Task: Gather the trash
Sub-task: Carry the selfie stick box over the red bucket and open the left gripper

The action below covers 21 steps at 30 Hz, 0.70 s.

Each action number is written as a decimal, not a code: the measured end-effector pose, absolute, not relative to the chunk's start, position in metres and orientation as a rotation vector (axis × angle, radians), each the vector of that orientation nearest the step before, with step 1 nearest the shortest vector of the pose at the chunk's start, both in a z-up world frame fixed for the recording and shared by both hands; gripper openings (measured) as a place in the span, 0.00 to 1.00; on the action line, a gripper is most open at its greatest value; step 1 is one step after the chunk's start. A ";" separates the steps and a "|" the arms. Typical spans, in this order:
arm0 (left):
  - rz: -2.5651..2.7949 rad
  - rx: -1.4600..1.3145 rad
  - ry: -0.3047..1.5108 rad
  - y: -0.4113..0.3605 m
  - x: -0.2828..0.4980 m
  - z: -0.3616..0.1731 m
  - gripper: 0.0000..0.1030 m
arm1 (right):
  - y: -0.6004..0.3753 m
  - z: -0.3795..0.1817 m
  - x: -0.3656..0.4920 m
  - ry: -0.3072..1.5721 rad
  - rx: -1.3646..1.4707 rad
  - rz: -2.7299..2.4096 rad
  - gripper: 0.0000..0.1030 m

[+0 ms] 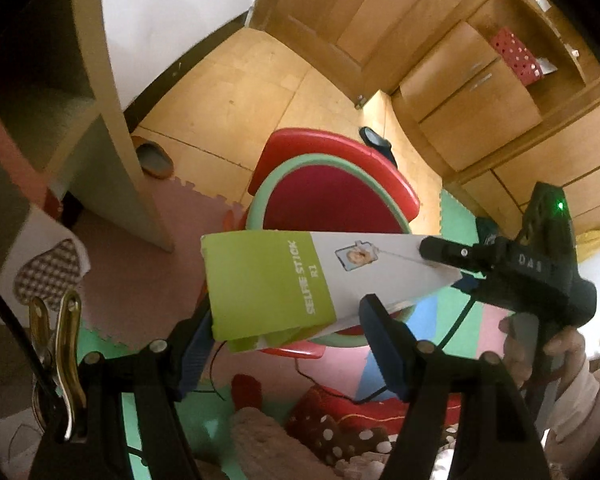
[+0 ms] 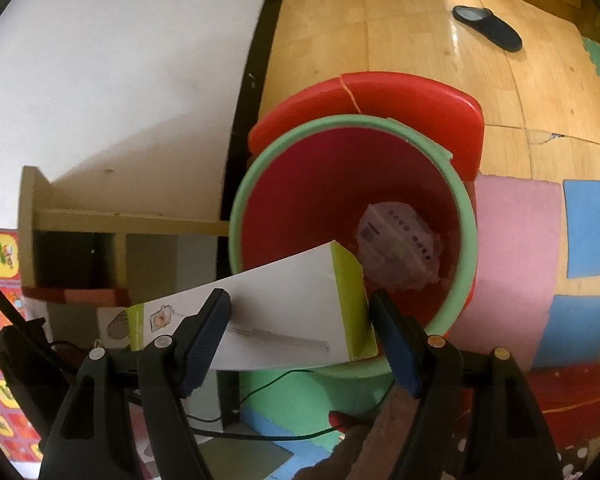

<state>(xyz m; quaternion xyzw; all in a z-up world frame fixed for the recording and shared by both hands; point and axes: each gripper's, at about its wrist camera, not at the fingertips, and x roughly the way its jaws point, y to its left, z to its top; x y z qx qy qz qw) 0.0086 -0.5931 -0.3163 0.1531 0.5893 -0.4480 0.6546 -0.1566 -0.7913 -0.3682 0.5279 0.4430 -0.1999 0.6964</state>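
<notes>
Selfie-stick box [image 1: 284,284], white card with lime-green end panels, held in the air above the near rim of the bin [image 2: 470,216]. Bin: red inside, pale green rim, red swing lid tipped up at its far side. One crumpled clear wrapper [image 2: 398,246] with printed lettering lies at the bin's bottom, toward the right wall.

Left gripper [image 1: 290,338]: fingers partly apart, box's green end sits between them; left pad against the box, contact at the right pad not clear.

Right gripper [image 2: 300,334]: fingers spread, box lying across between them; the left wrist view shows a fingertip pressed on the box's white end, grip on the far face hidden. A hand [image 1: 548,364] wraps its handle.

Floor: wood boards beyond the bin, coloured foam mats [image 2: 516,240] beside it, a dark slipper [image 2: 488,28] well away on the boards.
</notes>
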 end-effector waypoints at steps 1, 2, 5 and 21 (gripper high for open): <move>-1.013 0.349 1.345 -0.596 0.008 -0.319 0.72 | -0.793 -0.370 -0.155 1.001 1.167 -0.449 0.72; -1.009 0.351 1.355 -0.597 0.009 -0.322 0.71 | -0.793 -0.372 -0.154 1.009 1.159 -0.451 0.72; -0.987 0.361 1.376 -0.601 0.010 -0.327 0.69 | -0.796 -0.374 -0.151 1.043 1.110 -0.469 0.72; -1.005 0.389 1.402 -0.611 0.004 -0.343 0.67 | -0.796 -0.369 -0.139 1.117 0.851 -0.591 0.72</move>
